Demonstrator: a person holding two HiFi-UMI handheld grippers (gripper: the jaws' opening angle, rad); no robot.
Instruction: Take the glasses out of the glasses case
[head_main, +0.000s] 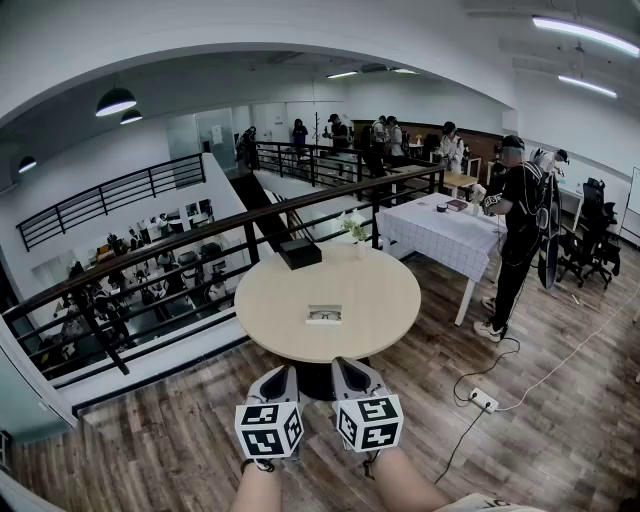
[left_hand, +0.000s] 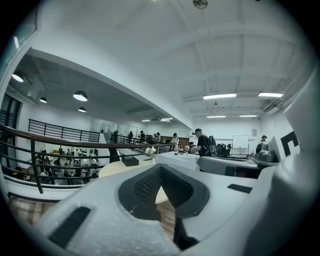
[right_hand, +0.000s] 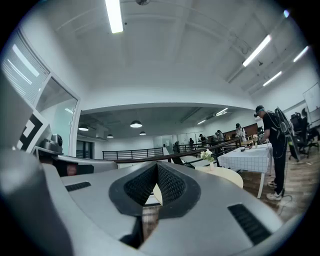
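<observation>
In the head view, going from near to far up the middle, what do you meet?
left gripper and right gripper side by side → round table → glasses case → black box → railing

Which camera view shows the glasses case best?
The head view: the glasses case lies whole and unblocked on the round table, seen from above. Both gripper views catch only slivers of the table; the case doesn't show there.

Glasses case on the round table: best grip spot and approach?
Likely mid-length, pinching across its narrow width, coming from above on the near side: the glasses case lies flat on the table, long side crosswise, with nothing close beside it.
</observation>
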